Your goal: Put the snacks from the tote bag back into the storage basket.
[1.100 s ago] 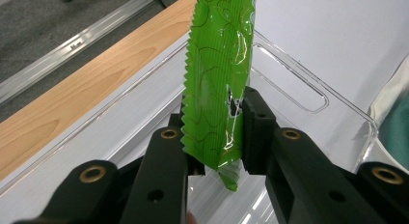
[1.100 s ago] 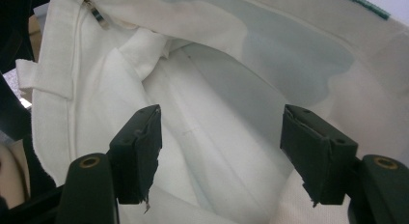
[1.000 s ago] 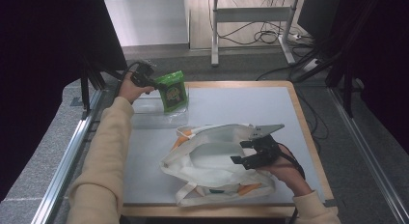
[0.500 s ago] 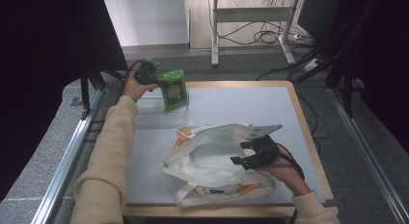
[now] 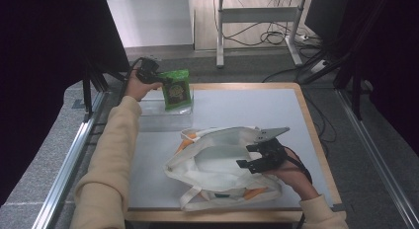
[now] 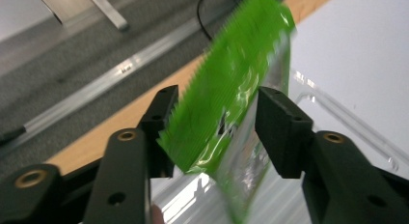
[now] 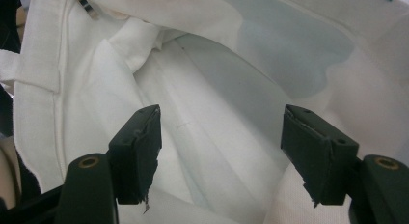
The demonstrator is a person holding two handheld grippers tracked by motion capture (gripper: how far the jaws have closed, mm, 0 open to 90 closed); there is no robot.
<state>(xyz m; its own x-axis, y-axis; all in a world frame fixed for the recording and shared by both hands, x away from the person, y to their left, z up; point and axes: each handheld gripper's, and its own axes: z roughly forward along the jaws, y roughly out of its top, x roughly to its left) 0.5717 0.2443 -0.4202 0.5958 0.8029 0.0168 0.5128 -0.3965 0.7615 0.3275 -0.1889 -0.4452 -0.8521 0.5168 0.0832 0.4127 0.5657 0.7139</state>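
Note:
My left gripper [image 5: 164,81] is shut on a green snack packet [image 5: 176,90] and holds it just above a clear plastic tray [image 5: 163,116] at the table's far left. In the left gripper view the packet [image 6: 231,79] stands pinched between the two jaws of that gripper [image 6: 217,122]. A white tote bag [image 5: 212,162] with orange handles lies in the middle of the table, its mouth spread. My right gripper [image 5: 246,156] sits at the bag's right rim, open. In the right gripper view its jaws [image 7: 222,142] stand wide apart over the bag's white lining [image 7: 193,89].
The grey table top [image 5: 247,103] has a wooden edge. The clear tray's rim [image 6: 337,118] shows under the packet. Metal rails run along the left side, and cables lie on the floor beyond the far edge.
The left hand has risen a little and the green packet now hangs more upright. The right gripper and the bag have stayed in place.

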